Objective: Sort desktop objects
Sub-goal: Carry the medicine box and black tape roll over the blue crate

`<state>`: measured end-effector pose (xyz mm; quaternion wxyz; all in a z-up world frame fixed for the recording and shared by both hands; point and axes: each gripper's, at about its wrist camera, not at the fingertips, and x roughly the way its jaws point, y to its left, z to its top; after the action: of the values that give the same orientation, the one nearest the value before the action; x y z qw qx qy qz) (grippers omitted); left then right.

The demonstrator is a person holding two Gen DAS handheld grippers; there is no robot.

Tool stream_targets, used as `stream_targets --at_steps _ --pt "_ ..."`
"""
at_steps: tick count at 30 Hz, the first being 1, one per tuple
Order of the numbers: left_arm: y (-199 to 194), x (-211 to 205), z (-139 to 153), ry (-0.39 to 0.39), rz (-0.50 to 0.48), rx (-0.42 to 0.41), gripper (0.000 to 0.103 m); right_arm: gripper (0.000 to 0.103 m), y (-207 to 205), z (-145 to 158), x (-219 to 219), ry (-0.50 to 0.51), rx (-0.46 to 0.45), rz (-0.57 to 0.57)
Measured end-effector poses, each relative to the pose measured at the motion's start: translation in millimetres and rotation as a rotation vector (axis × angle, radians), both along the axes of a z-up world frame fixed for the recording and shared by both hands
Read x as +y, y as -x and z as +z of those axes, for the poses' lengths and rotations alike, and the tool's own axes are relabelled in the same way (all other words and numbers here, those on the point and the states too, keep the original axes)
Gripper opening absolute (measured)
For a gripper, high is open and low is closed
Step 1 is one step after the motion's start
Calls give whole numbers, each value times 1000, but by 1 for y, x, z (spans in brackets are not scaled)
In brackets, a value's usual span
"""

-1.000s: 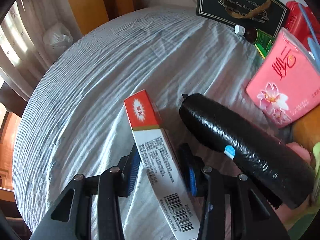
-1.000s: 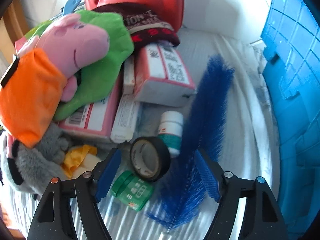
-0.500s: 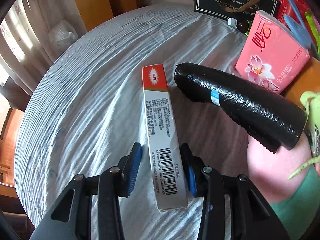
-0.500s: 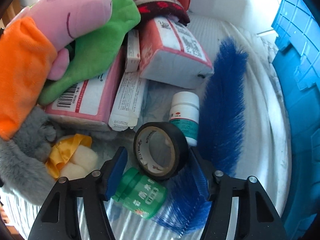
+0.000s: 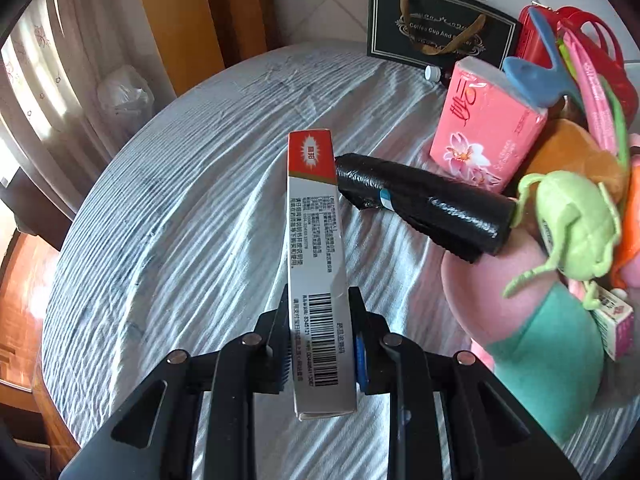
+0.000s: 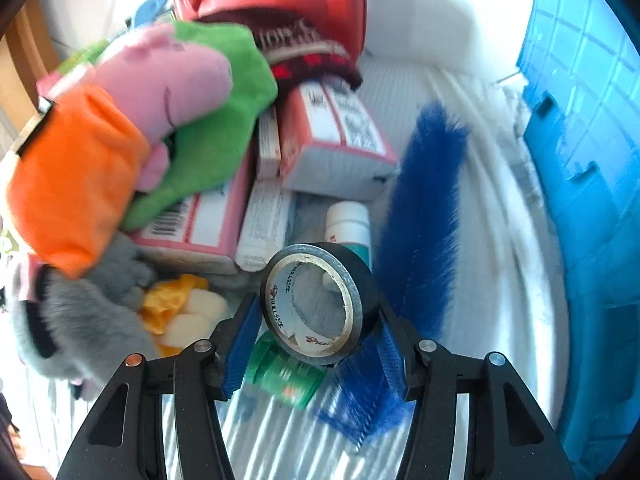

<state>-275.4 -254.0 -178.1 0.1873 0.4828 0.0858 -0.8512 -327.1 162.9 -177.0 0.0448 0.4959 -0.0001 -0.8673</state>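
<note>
Both hands are at the pick-up step of the sort. Left wrist view: the left gripper (image 5: 318, 344) has its fingers clamped on the near end of a long red-and-grey carton (image 5: 314, 264), barcode side up, whose far end reaches toward a black bag roll (image 5: 424, 204) on the striped cloth of the table (image 5: 180, 208); the carton appears lifted clear. Right wrist view: the right gripper (image 6: 314, 344) has its fingers closing about a black tape roll (image 6: 320, 304) standing on edge between them; whether the pads already press it is not clear. Next, judged: each item needs carrying to its group, the tape roll first gripped firmly without catching the green jar (image 6: 284, 376) or blue brush (image 6: 416, 248) beside it. Only the right view shows the blue crate (image 6: 592, 184) at far right; only the left view shows the bare cloth at left and the black gift bag (image 5: 436, 28) at the far edge.
</note>
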Motion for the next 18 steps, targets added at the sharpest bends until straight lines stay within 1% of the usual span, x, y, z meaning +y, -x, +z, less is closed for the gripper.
stream_targets --at_steps 3,7,9,13,18 --pt "-17 13 18 7 -8 36 24 55 -17 22 -2 10 47 11" --pt "-32 16 42 22 -33 93 24 55 -32 48 6 18 114 29" --pt "-42 26 57 29 -53 127 24 55 -41 64 10 21 156 35" --pt "-59 52 87 50 -106 197 24 55 -61 100 14 32 243 48" --pt "-77 95 119 45 -206 277 24 55 -94 145 19 34 355 61"
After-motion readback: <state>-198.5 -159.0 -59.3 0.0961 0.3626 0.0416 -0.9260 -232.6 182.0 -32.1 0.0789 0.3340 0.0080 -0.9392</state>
